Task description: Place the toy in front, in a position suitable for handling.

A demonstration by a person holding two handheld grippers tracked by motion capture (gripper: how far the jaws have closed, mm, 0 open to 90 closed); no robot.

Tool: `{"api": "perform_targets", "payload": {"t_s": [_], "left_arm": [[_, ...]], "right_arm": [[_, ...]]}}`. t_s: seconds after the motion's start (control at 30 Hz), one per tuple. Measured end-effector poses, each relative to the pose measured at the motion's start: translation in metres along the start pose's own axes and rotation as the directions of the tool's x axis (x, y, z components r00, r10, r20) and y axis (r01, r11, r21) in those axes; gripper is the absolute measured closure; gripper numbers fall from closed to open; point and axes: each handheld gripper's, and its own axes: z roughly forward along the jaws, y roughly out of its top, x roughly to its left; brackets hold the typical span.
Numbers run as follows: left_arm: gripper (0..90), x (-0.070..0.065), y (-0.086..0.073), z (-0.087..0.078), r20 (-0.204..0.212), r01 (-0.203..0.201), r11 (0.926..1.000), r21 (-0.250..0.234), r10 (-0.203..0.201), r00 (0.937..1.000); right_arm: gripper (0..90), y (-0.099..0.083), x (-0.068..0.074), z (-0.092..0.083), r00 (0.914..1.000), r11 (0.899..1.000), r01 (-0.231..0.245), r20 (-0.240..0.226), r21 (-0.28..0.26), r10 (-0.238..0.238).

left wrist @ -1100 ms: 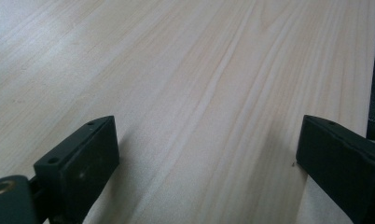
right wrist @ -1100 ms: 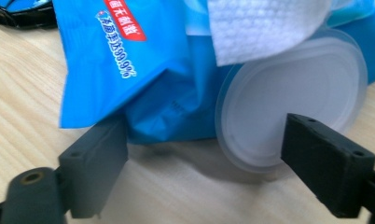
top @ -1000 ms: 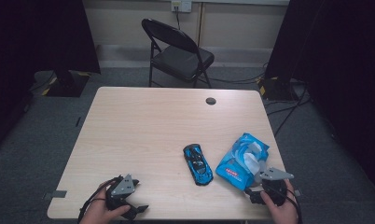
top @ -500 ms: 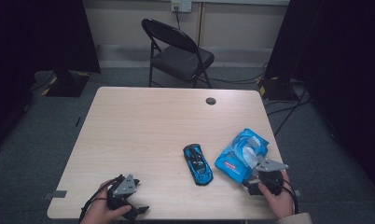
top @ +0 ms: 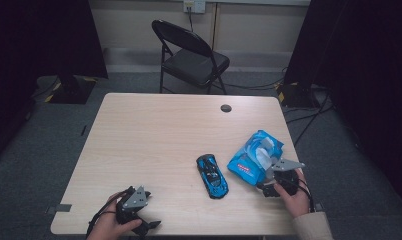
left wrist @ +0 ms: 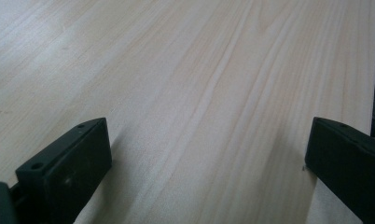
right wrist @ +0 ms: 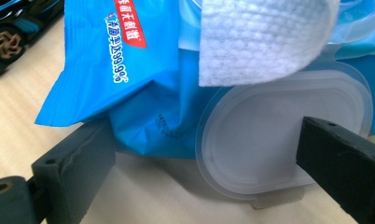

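Note:
A blue pack of wet wipes (top: 253,159) (right wrist: 129,60) lies at the table's right side, its clear lid (right wrist: 288,140) flipped open and a white wipe (right wrist: 265,37) sticking out. My right gripper (top: 275,184) (right wrist: 204,172) is open right at the pack's near end, the open lid lying between its jaws. A blue and black toy car (top: 212,175) (right wrist: 10,32) rests left of the pack. My left gripper (top: 137,209) (left wrist: 209,172) stands open over bare wood near the front left edge, nothing between its jaws.
The light wooden table (top: 159,140) has a dark round cap (top: 226,108) near its far edge. A black folding chair (top: 189,55) stands beyond the table. Cables lie on the floor at the right.
My right gripper has moved forward and left up to the wipes pack, so the lid now sits between its jaws. The left gripper has stayed put.

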Motion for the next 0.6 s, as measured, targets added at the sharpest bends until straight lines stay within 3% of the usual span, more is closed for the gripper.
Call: {"api": "perform_targets", "payload": {"t_s": [0.23,0.33,0.6], "left_arm": [[0.0,0.001,0.001,0.001,0.004,-0.002,1.0000,-0.001,0.002,1.0000],[0.0,0.000,0.001,0.001,0.004,-0.002,1.0000,0.000,0.002,1.0000],[0.0,0.000,0.001,0.001,0.004,-0.002,1.0000,0.000,0.002,1.0000]], "right_arm": [[4.7,0.006,-0.006,0.008,0.9999,1.000,-0.011,-0.007,-0.014,0.011],[14.7,0.002,-0.002,0.001,0.9989,0.999,-0.046,-0.004,-0.026,0.046],[14.3,-0.007,0.009,-0.016,0.9963,0.996,-0.083,0.019,-0.045,0.084]]}}
